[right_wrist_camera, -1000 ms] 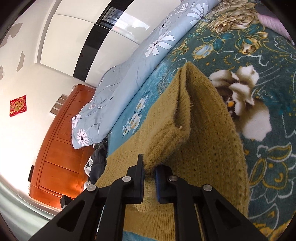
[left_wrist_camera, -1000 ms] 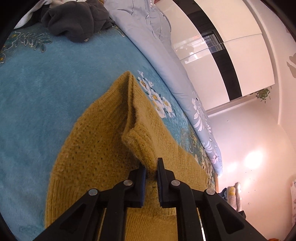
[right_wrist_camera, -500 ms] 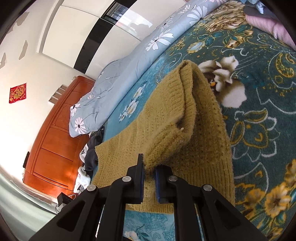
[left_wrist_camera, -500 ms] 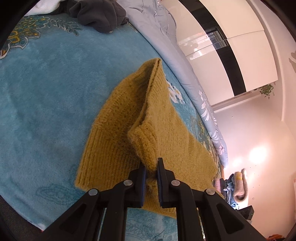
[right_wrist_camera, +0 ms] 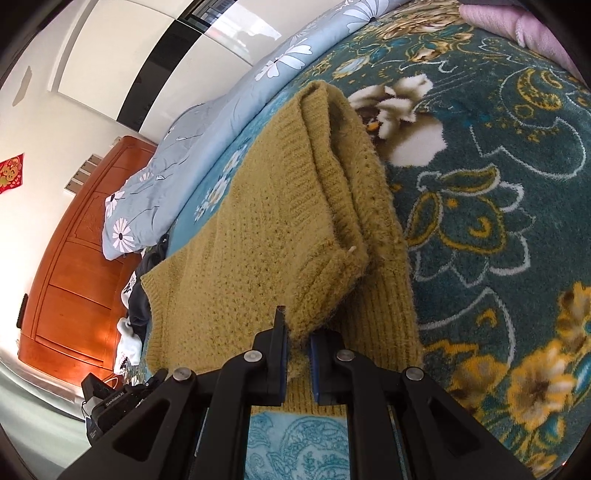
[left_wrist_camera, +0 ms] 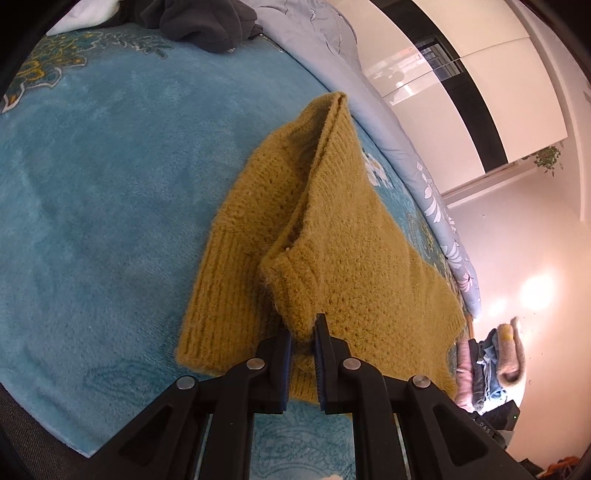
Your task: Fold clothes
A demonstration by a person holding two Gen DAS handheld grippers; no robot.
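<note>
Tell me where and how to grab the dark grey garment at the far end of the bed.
Grip the dark grey garment at the top of its bunched mound, coming straight down from above. It lies crumpled on the blue blanket with no flat edge showing, so a raised fold gives an open gripper something to close on.

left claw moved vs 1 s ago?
Yes. The left claw, shut on the sweater, has lifted up and pulled back: the blanket looks farther off and its near edge now shows.

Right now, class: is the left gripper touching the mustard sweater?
Touching. The left wrist view shows the left gripper shut on a raised fold of the mustard sweater.
</note>
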